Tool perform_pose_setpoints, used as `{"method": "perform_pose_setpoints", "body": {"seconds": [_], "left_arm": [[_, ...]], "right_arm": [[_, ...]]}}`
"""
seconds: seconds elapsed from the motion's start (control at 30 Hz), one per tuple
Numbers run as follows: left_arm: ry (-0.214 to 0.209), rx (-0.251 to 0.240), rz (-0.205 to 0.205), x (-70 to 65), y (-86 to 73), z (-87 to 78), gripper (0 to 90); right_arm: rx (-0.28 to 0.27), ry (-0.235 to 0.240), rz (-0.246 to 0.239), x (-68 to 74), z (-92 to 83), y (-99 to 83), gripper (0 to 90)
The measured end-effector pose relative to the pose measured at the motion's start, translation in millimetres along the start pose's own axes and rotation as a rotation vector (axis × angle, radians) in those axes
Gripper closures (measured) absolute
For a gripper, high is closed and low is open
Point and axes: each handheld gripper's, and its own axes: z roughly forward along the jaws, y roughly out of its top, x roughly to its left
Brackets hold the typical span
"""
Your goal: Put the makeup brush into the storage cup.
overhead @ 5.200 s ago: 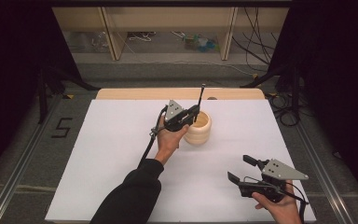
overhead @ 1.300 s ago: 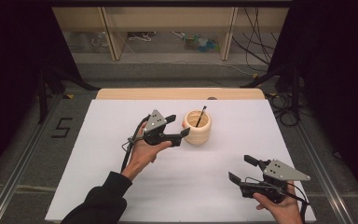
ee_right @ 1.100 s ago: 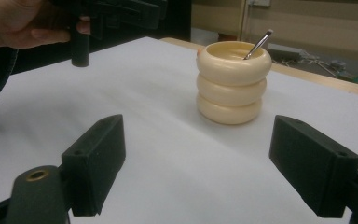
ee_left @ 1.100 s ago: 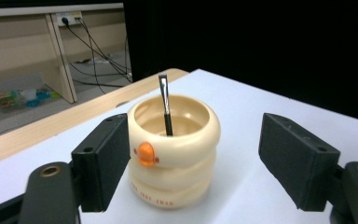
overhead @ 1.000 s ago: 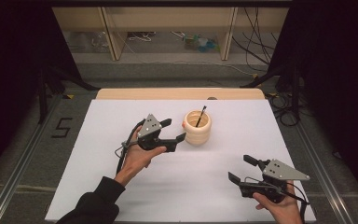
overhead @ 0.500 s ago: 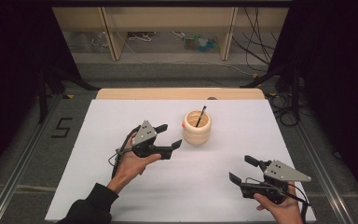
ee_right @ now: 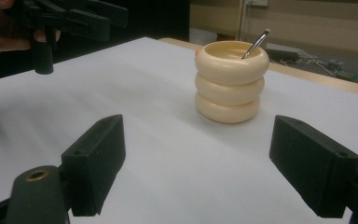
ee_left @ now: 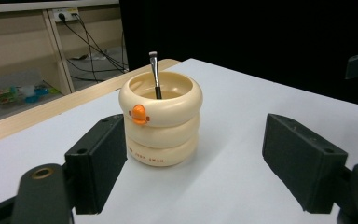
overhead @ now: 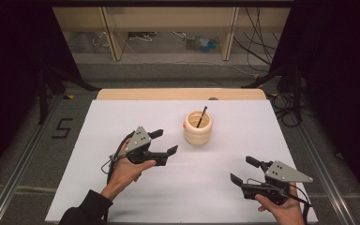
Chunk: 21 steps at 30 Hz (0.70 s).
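1. The left gripper (overhead: 165, 143) has its jaws spread wide with nothing between them. In the left gripper view the two black pads frame bare white table, and the cream pen holder (ee_left: 161, 120) stands beyond the gap, well apart from both pads.
2. The right gripper (overhead: 242, 171) likewise has its jaws apart and empty, held low over the table near its front right corner.
3. The pen holder looks like three stacked rings, with a small orange knob on the side of its top ring. It stands upright on the white table (overhead: 122, 117), toward the back and a little right of the middle.
4. A slim black brush (overhead: 201, 116) stands inside the holder and leans against its rim, its tip sticking out above the top.
5. In the high view the left gripper sits left of and nearer than the holder, not touching it; the right gripper is well apart from it.
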Motion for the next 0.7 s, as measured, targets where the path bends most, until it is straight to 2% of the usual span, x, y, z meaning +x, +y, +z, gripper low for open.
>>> {"method": "perform_pose_setpoints", "body": {"seconds": [0.2,0.27,0.33,0.57,0.6,0.63,0.7], "left_arm": [[-0.004,-0.018,-0.003,-2.5,-0.5,-7.4,17.2],[-0.007,-0.023,-0.002,-3.0,-0.8,-9.2,16.0],[-0.011,-0.023,-0.003,-4.1,-1.6,-11.1,15.8],[-0.018,-0.013,0.001,-7.9,-9.0,-16.6,15.8],[-0.019,-0.016,0.001,-8.7,-9.8,-17.8,15.8],[-0.019,-0.018,0.005,-9.3,-10.5,-19.8,15.8],[-0.02,-0.021,0.007,-10.5,-11.0,-22.7,15.8]], "right_arm": [[0.002,-0.002,-0.002,-0.4,-1.0,-0.1,18.7],[-0.016,-0.009,-0.012,-0.9,-0.1,-0.4,18.7],[-0.009,-0.004,0.002,0.1,-0.7,-0.6,18.7],[0.001,-0.013,0.005,0.3,-2.5,-0.6,18.7],[-0.018,-0.003,0.007,0.0,-1.3,-1.2,18.7],[0.012,-0.015,-0.001,-0.4,-4.3,-0.4,18.7],[-0.002,-0.012,0.001,-0.5,-3.4,-0.9,18.7]]}}
